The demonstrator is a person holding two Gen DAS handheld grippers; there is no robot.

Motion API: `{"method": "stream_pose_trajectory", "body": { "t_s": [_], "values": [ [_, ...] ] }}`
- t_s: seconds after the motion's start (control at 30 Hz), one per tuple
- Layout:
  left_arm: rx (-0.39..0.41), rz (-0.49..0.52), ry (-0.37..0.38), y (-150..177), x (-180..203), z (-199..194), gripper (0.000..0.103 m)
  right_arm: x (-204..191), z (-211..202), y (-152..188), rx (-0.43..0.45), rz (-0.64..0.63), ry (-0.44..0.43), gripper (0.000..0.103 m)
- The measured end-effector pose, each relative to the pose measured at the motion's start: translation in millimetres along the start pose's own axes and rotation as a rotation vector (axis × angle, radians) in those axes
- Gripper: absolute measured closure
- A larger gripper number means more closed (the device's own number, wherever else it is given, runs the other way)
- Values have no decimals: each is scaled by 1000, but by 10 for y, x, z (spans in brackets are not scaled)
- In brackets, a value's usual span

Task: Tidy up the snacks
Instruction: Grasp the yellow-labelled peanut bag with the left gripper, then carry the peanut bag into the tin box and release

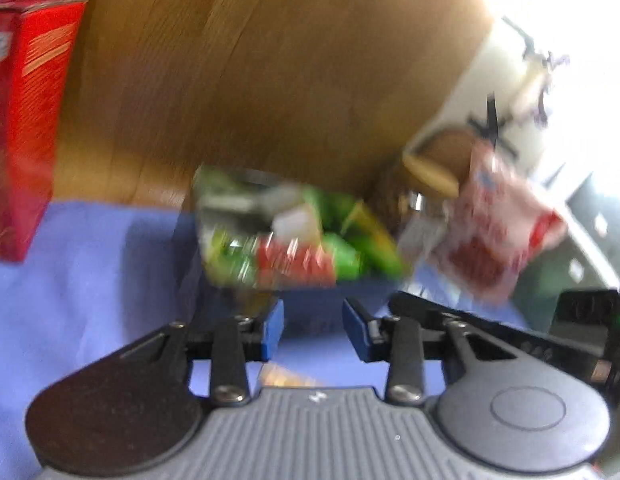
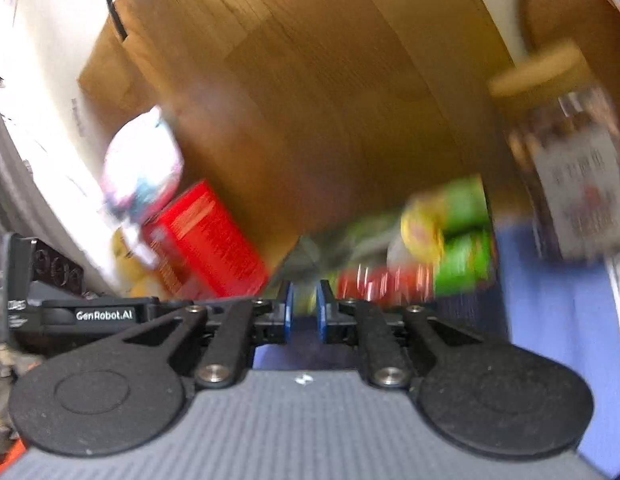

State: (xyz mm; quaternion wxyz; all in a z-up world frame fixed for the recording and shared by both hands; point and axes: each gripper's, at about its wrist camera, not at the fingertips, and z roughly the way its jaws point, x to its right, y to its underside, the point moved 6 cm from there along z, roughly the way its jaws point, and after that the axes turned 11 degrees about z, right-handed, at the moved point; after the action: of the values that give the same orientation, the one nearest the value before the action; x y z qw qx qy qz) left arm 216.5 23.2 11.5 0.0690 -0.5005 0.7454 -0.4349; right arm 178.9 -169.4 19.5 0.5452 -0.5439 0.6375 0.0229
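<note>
Both wrist views are motion-blurred; fine detail is unreadable.

Largest surface: a brown wood-grain panel (image 1: 270,80) fills the upper half of each view. Below it lies a periwinkle-blue cloth (image 1: 90,280) that covers the work surface.

Tall red cardboard box with pale print (image 1: 26,120) stands upright at the left edge of the left wrist view, its base on the blue cloth. In the right wrist view it appears tilted by the lens, left of centre.

Glass jar with a pale wooden lid (image 2: 565,160) stands at the right in the right wrist view, on the cloth.

Green snack packet with a red band and yellow patch (image 1: 290,236) lies on the cloth against the wood panel, between the red box and the jar. White-and-red printed pouch (image 1: 497,232) sits to the right of the green packet in the left wrist view, in front of the jar. White-and-pink rounded packet (image 2: 142,164) rests above the red box in the right wrist view; contact not discernible.

Left gripper (image 1: 313,330): blue pads (image 1: 272,332) stand apart, bare cloth between them; green packet is just ahead, not touched.

Right gripper (image 2: 306,312): blue pads nearly together with a narrow gap; the near edge of the green packet sits right at the tips. Whether the pads pinch it cannot be told from the blur.
</note>
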Motion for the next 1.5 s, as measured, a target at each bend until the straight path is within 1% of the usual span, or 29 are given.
{"method": "stream_pose_trajectory", "body": {
  "t_s": [0.03,0.1,0.13,0.17,0.23,0.27,0.3,0.33,0.37,0.4,0.43,0.47,0.5,0.57,0.67,0.77,0.83,0.97,1.03,1.07,1.1,1.13,1.2,1.23,1.3,1.33,1.37,1.47,1.5],
  "values": [
    [-30,-2,-7,144,-8,-44,66,43,-35,112,-23,-5,11,85],
    [-98,-43,3,383,-26,-90,63,141,-3,294,-75,-30,67,75],
    [-114,-71,15,490,-33,-125,63,188,32,338,-87,-27,91,75],
    [-118,-101,26,580,-44,-165,61,240,75,366,-97,-9,104,75],
    [-118,-172,46,738,-42,-225,54,313,162,377,-114,50,82,75],
    [-115,-205,51,807,-40,-247,53,341,209,375,-118,75,73,75],
    [-107,-229,48,836,-55,-253,51,358,251,377,-124,92,71,74],
    [-94,-262,40,859,-86,-234,46,369,304,387,-137,105,67,74],
    [-87,-297,39,868,-138,-204,46,377,359,427,-155,113,65,74],
    [-83,-326,51,884,-171,-147,49,388,387,475,-174,123,71,74],
    [-92,-345,54,913,-196,-64,59,387,397,534,-179,133,75,76],
    [-114,-363,53,951,-214,10,80,356,378,597,-184,139,63,82],
    [-118,-374,55,980,-212,43,83,313,332,621,-179,136,64,92],
    [-118,-358,73,959,-171,49,83,204,262,660,-183,130,31,100],
    [-99,-309,108,776,-34,22,83,-67,194,639,-156,43,29,101],
    [-62,-219,85,507,104,-64,84,-287,130,474,-87,-50,45,100],
    [-67,-191,53,410,89,-63,84,-269,106,330,-43,-40,57,95],
    [-88,-187,18,394,-45,-4,85,48,181,239,-50,67,79,90],
    [-92,-214,17,397,-140,24,85,171,225,305,-69,83,88,79],
    [-93,-223,20,407,-180,23,85,201,244,351,-83,82,85,67],
    [-95,-229,22,412,-213,34,84,211,258,409,-101,71,77,59],
    [-97,-231,21,413,-235,44,83,208,272,462,-120,52,74,59],
    [-102,-224,13,416,-271,58,74,173,292,581,-156,-12,82,46],
    [-104,-218,17,417,-276,76,67,140,282,639,-166,-53,88,43],
    [-108,-206,21,417,-270,118,66,52,295,731,-158,-159,113,40],
    [-113,-201,22,426,-265,158,68,-4,329,765,-157,-205,130,40],
    [-121,-200,27,442,-273,178,79,-45,356,799,-155,-245,147,40],
    [-130,-204,34,498,-275,234,85,-153,447,915,-132,-375,209,39],
    [-126,-210,44,512,-283,219,85,-182,470,940,-124,-422,241,45]
  ]
}}
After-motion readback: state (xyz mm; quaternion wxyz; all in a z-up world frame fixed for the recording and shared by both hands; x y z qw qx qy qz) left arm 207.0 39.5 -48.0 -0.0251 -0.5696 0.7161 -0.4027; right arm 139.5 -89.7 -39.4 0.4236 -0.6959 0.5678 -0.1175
